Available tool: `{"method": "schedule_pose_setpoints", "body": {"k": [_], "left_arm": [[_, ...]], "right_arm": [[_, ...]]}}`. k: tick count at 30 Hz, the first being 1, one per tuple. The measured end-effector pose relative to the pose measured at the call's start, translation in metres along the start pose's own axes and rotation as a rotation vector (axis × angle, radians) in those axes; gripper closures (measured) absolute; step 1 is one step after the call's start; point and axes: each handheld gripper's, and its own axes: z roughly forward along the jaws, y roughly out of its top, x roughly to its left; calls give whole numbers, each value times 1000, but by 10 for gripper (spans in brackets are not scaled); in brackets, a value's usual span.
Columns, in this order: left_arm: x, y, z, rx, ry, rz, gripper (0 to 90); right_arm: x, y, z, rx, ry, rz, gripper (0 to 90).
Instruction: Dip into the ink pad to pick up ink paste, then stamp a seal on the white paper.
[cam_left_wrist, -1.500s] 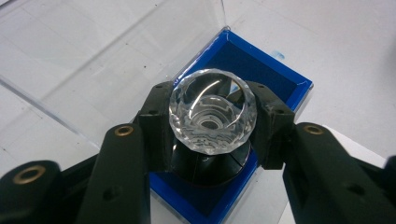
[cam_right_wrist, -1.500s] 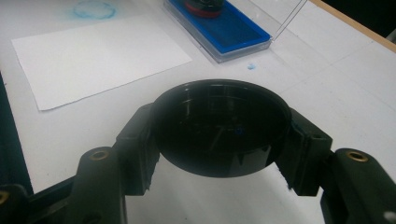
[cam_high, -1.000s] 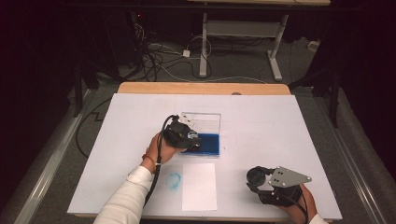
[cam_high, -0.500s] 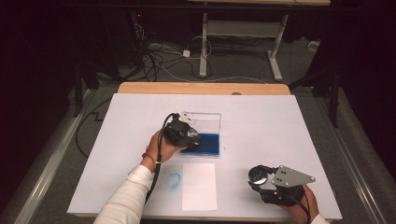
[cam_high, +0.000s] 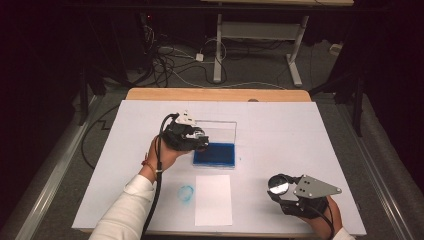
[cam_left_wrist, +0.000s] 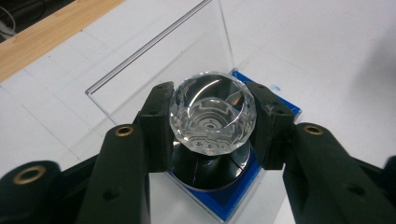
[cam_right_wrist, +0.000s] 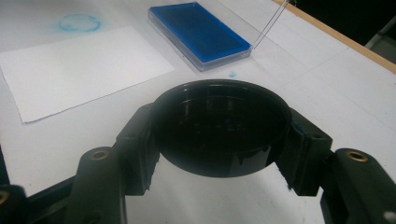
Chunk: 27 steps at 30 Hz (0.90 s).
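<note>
High view: the left gripper (cam_high: 200, 141) hovers at the near-left corner of the open ink pad (cam_high: 214, 154), clear lid upright; a sheet (cam_high: 213, 199) lies nearer, a blue ring print (cam_high: 186, 192) left of it. Left gripper view: jaws pinch a clear stamp (cam_left_wrist: 212, 112) above the blue pad. Right gripper view: the right gripper (cam_right_wrist: 219, 140) clamps a black cap (cam_right_wrist: 219, 126)

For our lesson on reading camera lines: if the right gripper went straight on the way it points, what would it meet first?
Probably the blue ink pad in its clear case; bare table lies between, though depth is hard to judge.
</note>
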Motion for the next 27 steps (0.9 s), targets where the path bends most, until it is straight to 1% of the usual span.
{"method": "schedule_pose_setpoints", "body": {"k": [1,3,7,10,14,17,18,23,27], "left_arm": [[-1,0,-3,-7,7,4,541],[-1,0,-6,-13,1,5,541],[-2,-1,-11,-30,7,12,541],[-4,-1,-16,-48,8,26,541],[-7,-1,-22,-73,2,33,541],[-9,-3,-26,-87,0,41,541],[-10,-3,-27,-92,-3,38,541],[-14,-5,-34,-106,-4,54,541],[-18,-6,-40,-129,-11,60,541]], "right_arm": [[0,0,0,2,0,-1,384],[0,-1,0,4,2,2,384],[0,-2,-1,2,-4,5,384],[0,-2,-2,0,-7,2,384],[2,-1,-3,-1,-7,1,384],[3,-2,-3,5,-9,-8,384],[2,-2,-3,2,-8,-6,384],[0,0,-2,1,-10,-2,384],[1,-1,-1,7,-7,-1,384]]}}
